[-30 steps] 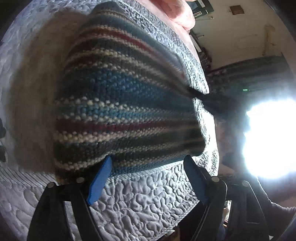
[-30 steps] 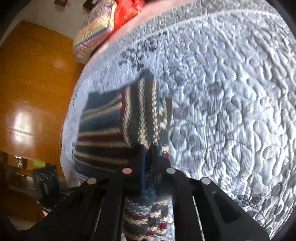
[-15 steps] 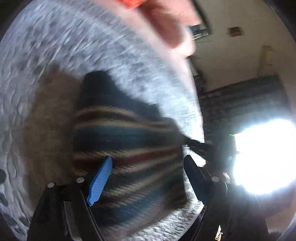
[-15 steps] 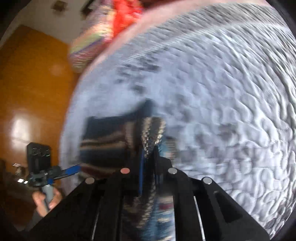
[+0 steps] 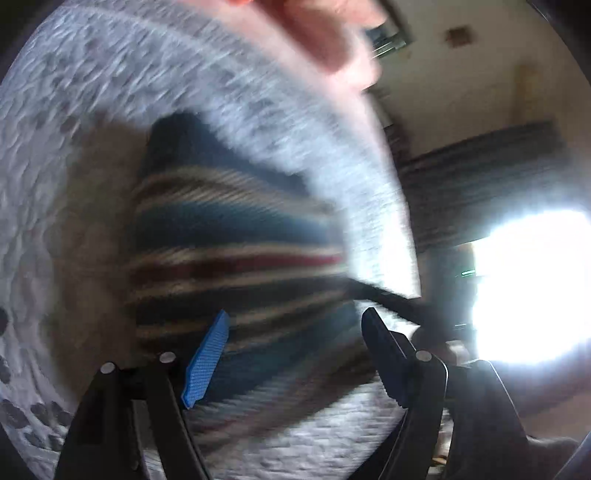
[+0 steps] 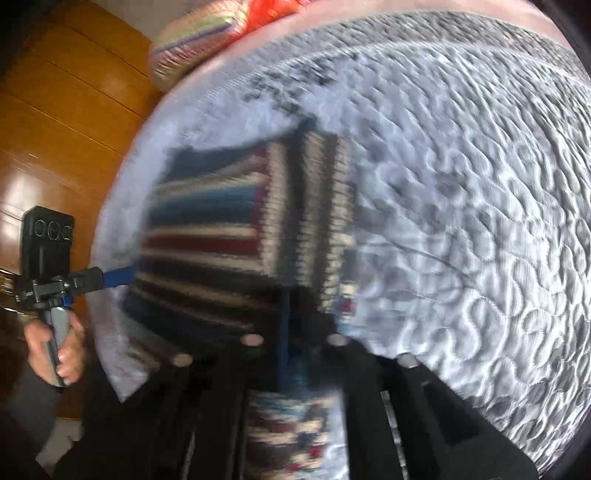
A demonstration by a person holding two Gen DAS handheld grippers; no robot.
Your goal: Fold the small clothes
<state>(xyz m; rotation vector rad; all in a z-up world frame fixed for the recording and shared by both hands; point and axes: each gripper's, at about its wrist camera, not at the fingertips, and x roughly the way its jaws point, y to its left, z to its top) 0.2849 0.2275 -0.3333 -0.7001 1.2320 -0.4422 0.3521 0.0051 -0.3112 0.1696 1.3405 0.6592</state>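
Left wrist view, blurred: the left gripper (image 5: pixel 295 354) has its jaws wide apart, its blue finger pad (image 5: pixel 205 365) and dark opposite finger hovering over the near edge of a striped knit garment (image 5: pixel 229 236) without gripping it. The garment lies on a grey quilted bedcover (image 5: pixel 74 129), near the bed's right edge, with a pink pillow (image 5: pixel 317 33) at the far end and a bright window (image 5: pixel 532 288) to the right. Right wrist view: the right gripper (image 6: pixel 286 325) is closed on a fold of the same garment (image 6: pixel 221 229), a strip of knit hanging down between its arms. At far left a hand (image 6: pixel 55 350) holds the other gripper's handle at the garment's left edge, before a wooden wardrobe (image 6: pixel 55 129); a striped cushion (image 6: pixel 192 44) sits at the far end.
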